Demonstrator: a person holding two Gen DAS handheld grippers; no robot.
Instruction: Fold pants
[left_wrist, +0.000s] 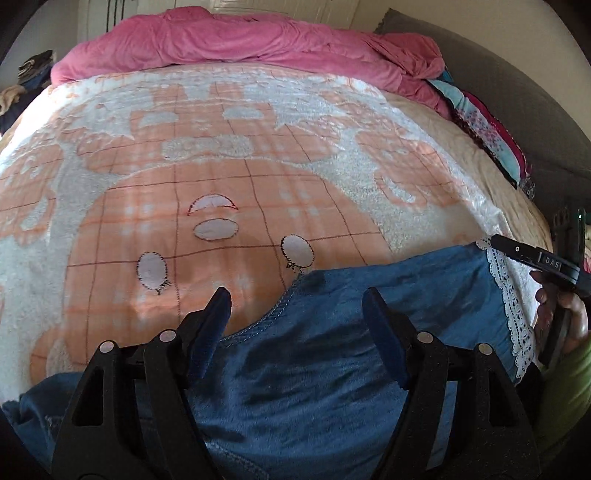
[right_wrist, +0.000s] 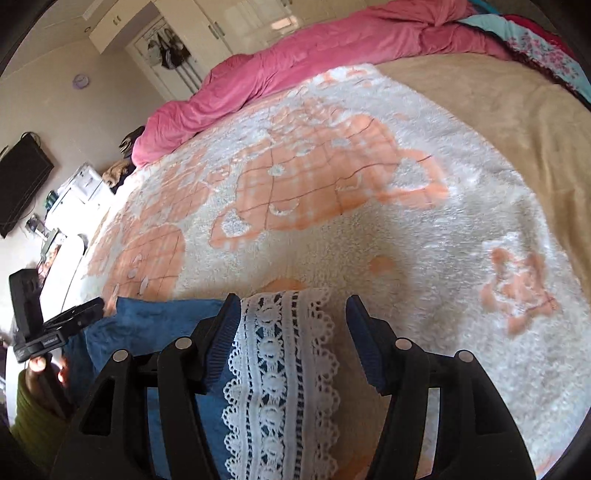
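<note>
Both grippers are over the bed and the pants (left_wrist: 314, 369) lie spread at its near edge, blue and fleecy, on the peach-and-white blanket (left_wrist: 184, 155). My left gripper (left_wrist: 295, 314) points down at them with its jaws standing apart; the right finger (left_wrist: 384, 339) is over the blue cloth, the left finger (left_wrist: 210, 325) over the blanket just past the stitched edge, and neither pad presses on anything, so nothing is held there. From my right wrist I see the white lace hem (right_wrist: 284, 369) running straight up between the fingers of my right gripper (right_wrist: 291, 332). Those jaws stand apart too: the left pad (right_wrist: 221, 339) is right beside the lace, touching or not I cannot tell, while the right pad (right_wrist: 364, 339) is clear of it. No grip here. The lace marks the right end of the pants; the blue cloth runs off to the left, where my other gripper shows. Far across the bed a pink duvet (left_wrist: 240, 44) is heaped along the edge, with patterned pillows (left_wrist: 487, 133) at the right.
</note>
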